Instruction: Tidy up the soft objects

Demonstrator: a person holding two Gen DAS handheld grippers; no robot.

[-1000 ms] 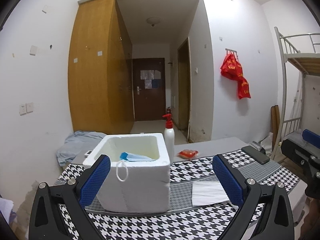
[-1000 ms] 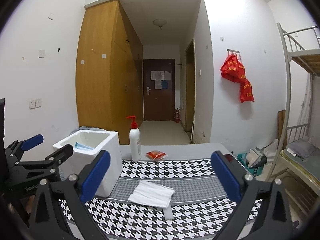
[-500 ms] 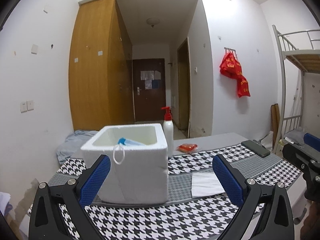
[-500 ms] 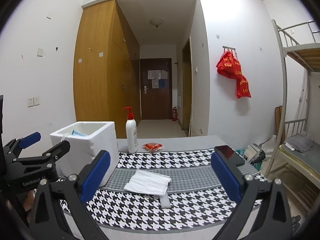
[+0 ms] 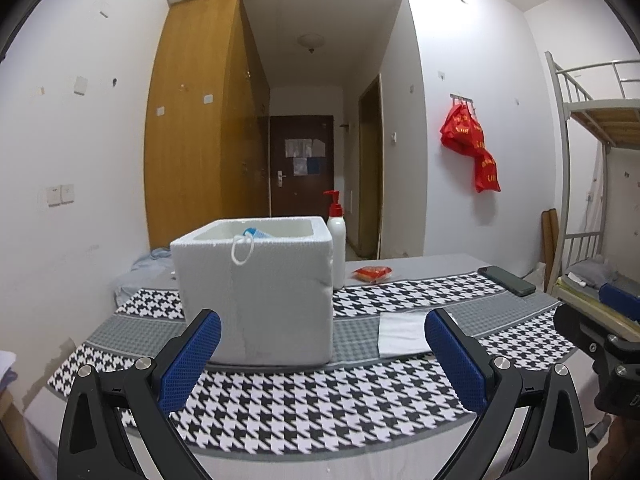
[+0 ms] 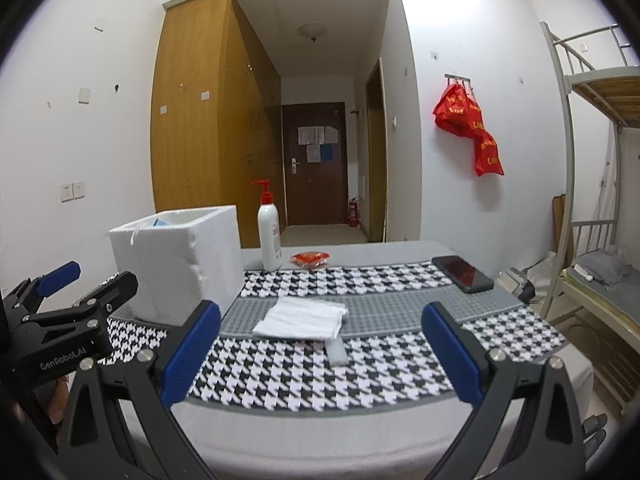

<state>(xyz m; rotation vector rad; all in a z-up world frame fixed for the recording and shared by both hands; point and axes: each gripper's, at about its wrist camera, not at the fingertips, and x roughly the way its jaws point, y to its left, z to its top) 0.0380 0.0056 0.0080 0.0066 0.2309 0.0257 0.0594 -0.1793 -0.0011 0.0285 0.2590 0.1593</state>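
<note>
Foam box [image 5: 256, 292] sits left on the surface [image 6: 304, 376], mask [image 5: 256, 233] already inside; folded white cloth [image 6: 302, 318] lies flat, long axis left-right, dead ahead of right gripper [image 6: 320, 354], nearer than left gripper [image 5: 322, 360]; both wide, empty.

pump bottle [image 6: 269, 239], phone [image 6: 462, 273], red packet [image 6: 310, 258] on table.

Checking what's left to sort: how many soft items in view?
2. A mask in the foam box, ear loop over its rim; a white cloth on the mat right of the box. More may be hidden inside the box.
</note>
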